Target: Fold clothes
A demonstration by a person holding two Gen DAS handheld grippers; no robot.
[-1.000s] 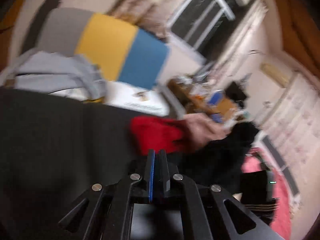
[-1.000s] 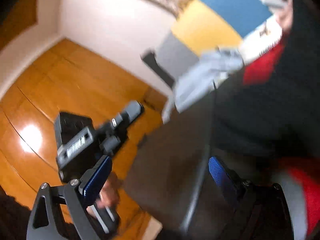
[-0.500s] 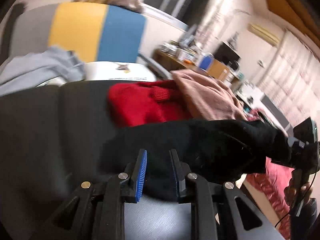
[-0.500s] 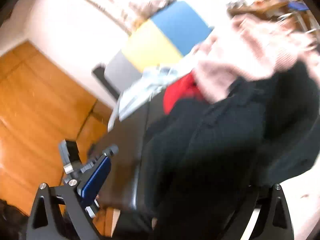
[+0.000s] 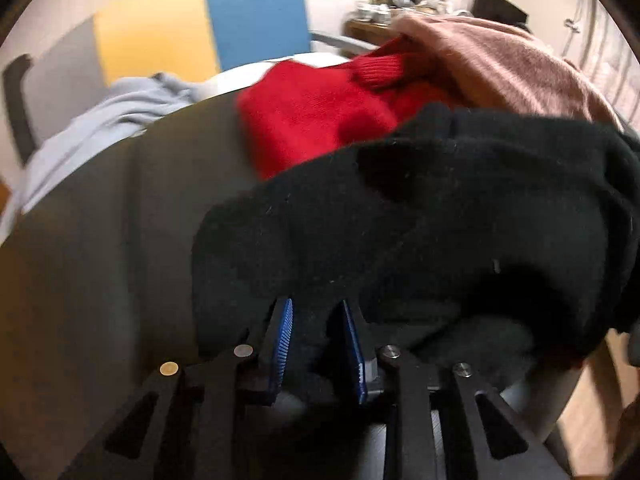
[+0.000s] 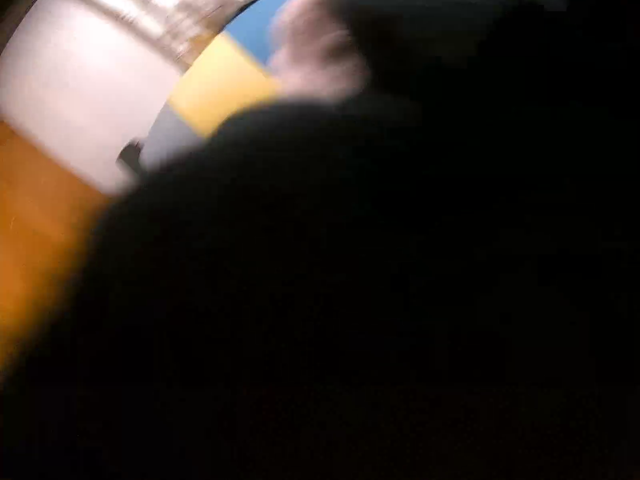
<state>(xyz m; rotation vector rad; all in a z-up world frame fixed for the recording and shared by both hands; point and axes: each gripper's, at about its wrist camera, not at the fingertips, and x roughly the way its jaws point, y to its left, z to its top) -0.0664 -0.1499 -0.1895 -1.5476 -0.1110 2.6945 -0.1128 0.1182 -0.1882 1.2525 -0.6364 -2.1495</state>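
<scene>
A crumpled black garment (image 5: 440, 216) lies heaped on a dark surface, overlapping a red knit sweater (image 5: 316, 116) behind it.

The left gripper (image 5: 316, 344) is built of matte black linkage bars with triangular cut-outs. Its two fingers carry ribbed blue pads (image 5: 283, 344) on their inner faces. Round pivot pins dot the links: one brass-coloured (image 5: 169, 368), the others silver (image 5: 242, 350).

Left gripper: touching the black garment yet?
Touching. The left wrist view shows a fold of the black garment running down between the left gripper's blue pads, fabric against both.
</scene>
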